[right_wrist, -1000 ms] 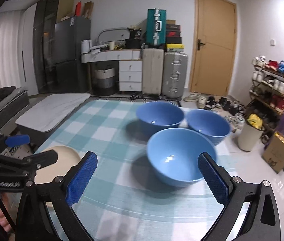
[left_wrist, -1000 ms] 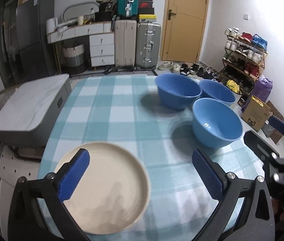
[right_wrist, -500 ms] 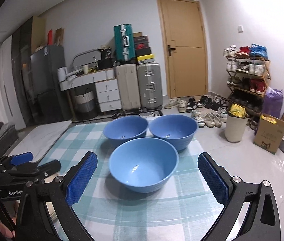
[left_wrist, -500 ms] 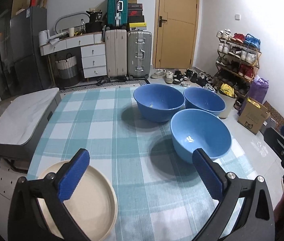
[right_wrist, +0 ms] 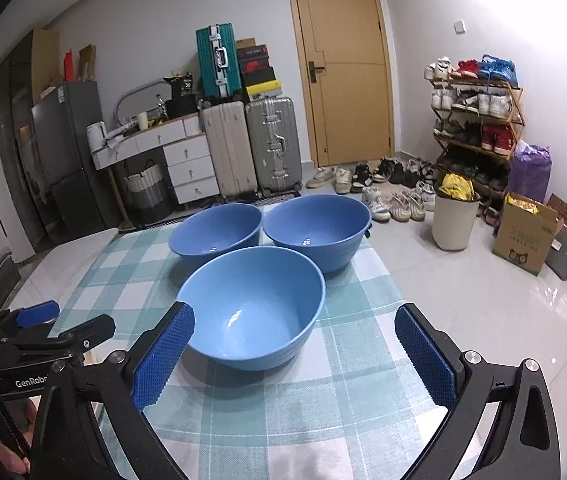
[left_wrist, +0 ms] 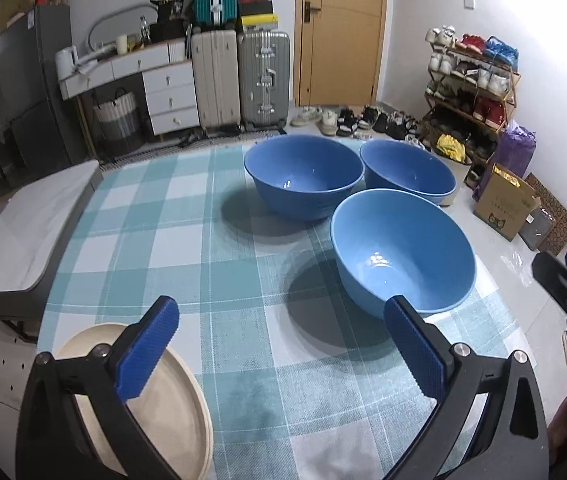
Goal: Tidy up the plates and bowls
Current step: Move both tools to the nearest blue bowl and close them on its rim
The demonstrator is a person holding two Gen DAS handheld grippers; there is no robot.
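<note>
Three blue bowls [right_wrist: 251,304] sit clustered far-right on the worktop [left_wrist: 211,264], plate [left_wrist: 155,412] now sliding off-frame near-left; both grippers' jaws apart, empty, backed off — nothing stacked yet.

Three blue bowls [left_wrist: 402,252] upright, clustered; cream plate [left_wrist: 155,420] well apart.

Three bowls [left_wrist: 401,252] crowd right; cloth [left_wrist: 187,240] left free.

Suitcases [right_wrist: 251,148], shoe rack [right_wrist: 477,120], prob. fridge [right_wrist: 69,152]
</note>
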